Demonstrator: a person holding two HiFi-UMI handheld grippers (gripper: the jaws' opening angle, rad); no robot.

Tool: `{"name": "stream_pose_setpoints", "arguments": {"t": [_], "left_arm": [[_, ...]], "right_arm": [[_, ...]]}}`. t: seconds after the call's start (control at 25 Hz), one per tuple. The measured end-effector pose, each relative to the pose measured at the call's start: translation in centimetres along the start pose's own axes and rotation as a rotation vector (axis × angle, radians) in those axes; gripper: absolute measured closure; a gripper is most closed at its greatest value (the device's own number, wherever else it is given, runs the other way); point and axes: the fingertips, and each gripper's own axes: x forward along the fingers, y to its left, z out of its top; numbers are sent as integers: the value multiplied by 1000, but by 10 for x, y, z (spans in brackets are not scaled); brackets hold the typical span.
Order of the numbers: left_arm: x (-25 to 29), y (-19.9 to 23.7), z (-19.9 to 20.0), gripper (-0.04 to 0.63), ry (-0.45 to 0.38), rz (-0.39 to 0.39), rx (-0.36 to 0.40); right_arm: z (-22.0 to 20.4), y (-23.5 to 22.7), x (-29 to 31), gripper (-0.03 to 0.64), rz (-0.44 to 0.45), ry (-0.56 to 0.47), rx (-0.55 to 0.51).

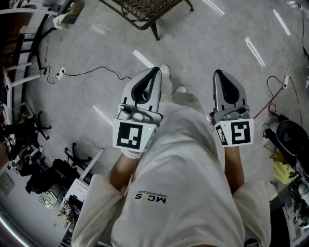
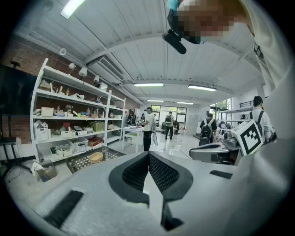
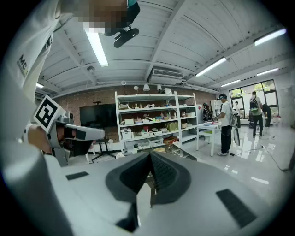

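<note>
I look down at a person's white shirt point(image 1: 178, 169), with a gripper held out on each side at waist height. The left gripper point(image 1: 156, 70) is shut with its jaws pressed tip to tip and nothing between them. The right gripper point(image 1: 216, 72) is also shut and empty. Both point forward over a grey concrete floor point(image 1: 207, 43) and touch nothing. In the left gripper view the shut left gripper point(image 2: 148, 154) points into a workshop, with the right gripper's marker cube point(image 2: 250, 137) at the right. The right gripper view shows the shut right gripper point(image 3: 150, 154) and the left gripper's body point(image 3: 78, 133) beside it.
A wire-mesh piece of furniture point(image 1: 145, 12) stands ahead on the floor. A black cable and power strip point(image 1: 60, 73) lie to the left, a red cable point(image 1: 270, 103) to the right. White shelving point(image 2: 73, 120) lines the left wall. Several people point(image 2: 148, 126) stand farther in, near a white table point(image 3: 207, 126).
</note>
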Motion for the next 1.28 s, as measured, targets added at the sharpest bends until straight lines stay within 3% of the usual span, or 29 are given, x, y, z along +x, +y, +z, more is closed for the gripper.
{"name": "stream_pose_setpoints", "arguments": {"t": [0.36,0.64,1.28], "left_arm": [[-23,-47,16,571,-55,-35,1],[-39,-46,14,571,-82,-23,11],[-5,-48,19,571,-100,-18,0]], "right_arm": [[18,23,-32,600,12,-55,-31],[28,39,-45,600,28,-82,-46],[25,-7,-44,600,-19,-91,14]]}}
